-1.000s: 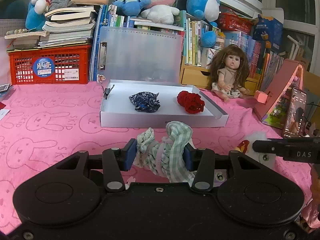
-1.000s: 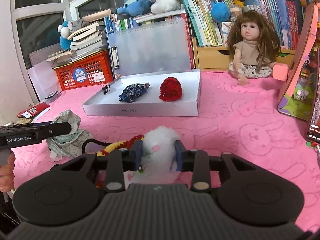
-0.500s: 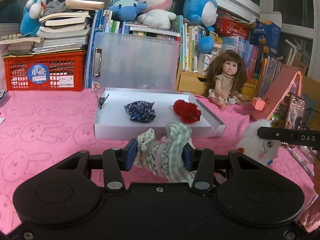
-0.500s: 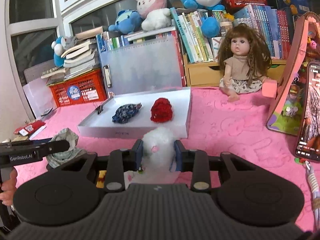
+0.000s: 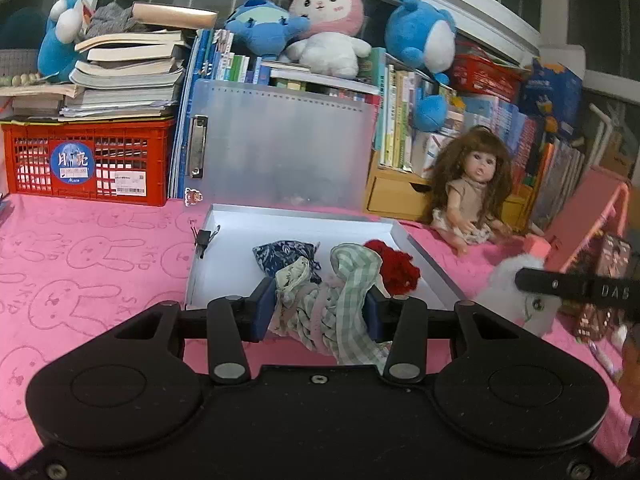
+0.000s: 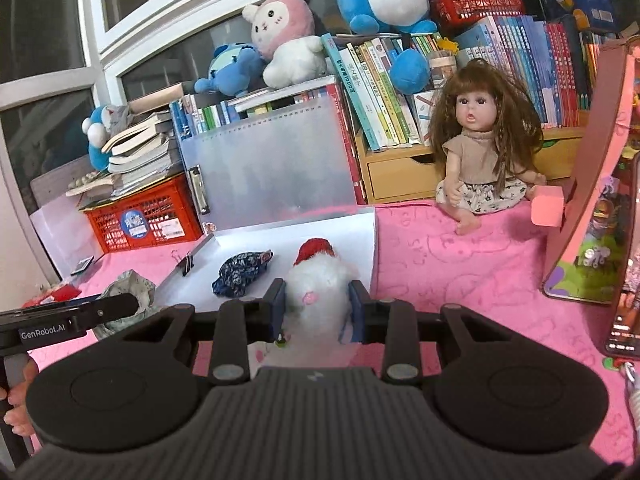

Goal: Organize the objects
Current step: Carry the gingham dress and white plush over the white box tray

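A shallow white box point(image 5: 224, 236) lies open on the pink cloth, with a dark blue scrunchie point(image 5: 282, 256) and a red scrunchie point(image 5: 394, 264) inside. My left gripper point(image 5: 318, 312) is shut on a green checked scrunchie point(image 5: 336, 304), held just in front of the box's near edge. My right gripper point(image 6: 318, 308) is shut on a fluffy white scrunchie point(image 6: 320, 288), held over the near right part of the box point(image 6: 352, 232). The blue scrunchie point(image 6: 242, 270) and red scrunchie point(image 6: 316, 248) also show in the right wrist view.
A doll point(image 6: 482, 152) sits right of the box. A red crate point(image 5: 86, 160) with books stands at the back left, a clear binder point(image 5: 280, 148) behind the box, a pink toy house point(image 6: 592, 184) at the right. A binder clip point(image 5: 204, 238) lies at the box's left edge.
Both grippers have moved forward toward the box, carrying their scrunchies. The box and its contents now look nearer in both views.
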Demonstrator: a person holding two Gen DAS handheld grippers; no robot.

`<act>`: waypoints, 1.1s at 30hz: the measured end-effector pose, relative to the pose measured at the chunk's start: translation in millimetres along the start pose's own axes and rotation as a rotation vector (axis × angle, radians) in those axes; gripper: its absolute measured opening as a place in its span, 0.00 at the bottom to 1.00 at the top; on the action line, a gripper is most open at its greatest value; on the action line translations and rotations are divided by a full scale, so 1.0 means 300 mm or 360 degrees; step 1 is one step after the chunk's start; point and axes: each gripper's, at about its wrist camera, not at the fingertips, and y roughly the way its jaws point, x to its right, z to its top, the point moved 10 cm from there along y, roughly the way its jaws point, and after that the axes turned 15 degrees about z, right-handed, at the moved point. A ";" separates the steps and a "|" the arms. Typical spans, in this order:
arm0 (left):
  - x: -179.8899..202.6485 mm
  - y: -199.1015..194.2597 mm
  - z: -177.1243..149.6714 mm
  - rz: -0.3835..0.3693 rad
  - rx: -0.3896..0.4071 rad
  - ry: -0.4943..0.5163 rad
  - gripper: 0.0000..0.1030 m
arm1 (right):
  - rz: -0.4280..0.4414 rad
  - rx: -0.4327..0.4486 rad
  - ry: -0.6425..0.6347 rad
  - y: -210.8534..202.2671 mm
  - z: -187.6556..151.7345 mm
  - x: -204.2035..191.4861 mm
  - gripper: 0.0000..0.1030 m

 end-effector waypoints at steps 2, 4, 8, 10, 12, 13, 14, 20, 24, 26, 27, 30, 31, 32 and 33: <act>-0.002 0.030 0.015 0.0005 -0.0019 -0.0025 0.41 | -0.0005 -0.0006 0.0011 0.025 0.007 0.007 0.36; -0.006 0.067 0.029 0.0016 -0.0042 -0.0050 0.41 | -0.0010 -0.0006 0.0020 0.051 0.020 0.013 0.36; -0.006 0.141 0.054 0.0040 -0.0073 -0.0082 0.41 | -0.0035 0.0014 0.0064 0.104 0.051 0.033 0.36; -0.001 0.176 0.066 0.0055 -0.0074 -0.0084 0.41 | -0.0058 0.0028 0.0085 0.132 0.064 0.046 0.36; 0.003 0.214 0.075 0.0066 -0.0082 -0.0092 0.41 | -0.0084 0.0039 0.0100 0.162 0.077 0.059 0.36; 0.006 0.232 0.077 0.0069 -0.0089 -0.0098 0.41 | -0.0093 0.0037 0.0111 0.178 0.080 0.066 0.36; 0.009 0.251 0.077 0.0072 -0.0096 -0.0102 0.41 | -0.0097 0.0032 0.0126 0.195 0.081 0.072 0.36; 0.036 0.356 0.027 0.0111 -0.0177 -0.0070 0.41 | -0.0120 -0.0036 0.0228 0.295 0.038 0.115 0.36; 0.046 0.407 -0.009 0.0130 -0.0222 -0.0046 0.41 | -0.0133 -0.0065 0.0255 0.342 0.011 0.137 0.36; 0.048 0.429 -0.019 0.0142 -0.0236 -0.0042 0.41 | -0.0130 -0.0075 0.0263 0.358 0.007 0.142 0.36; 0.047 0.440 -0.024 0.0146 -0.0246 -0.0044 0.41 | -0.0128 -0.0082 0.0267 0.367 0.006 0.144 0.36; 0.042 0.472 -0.031 0.0164 -0.0266 -0.0051 0.41 | -0.0130 -0.0105 0.0266 0.393 0.000 0.153 0.36; 0.041 0.481 -0.031 0.0168 -0.0268 -0.0051 0.41 | -0.0131 -0.0114 0.0269 0.402 -0.003 0.157 0.36; 0.042 0.488 -0.031 0.0172 -0.0268 -0.0049 0.41 | -0.0132 -0.0124 0.0275 0.412 -0.008 0.160 0.36; 0.043 0.494 -0.030 0.0174 -0.0266 -0.0046 0.41 | -0.0131 -0.0134 0.0283 0.422 -0.013 0.164 0.35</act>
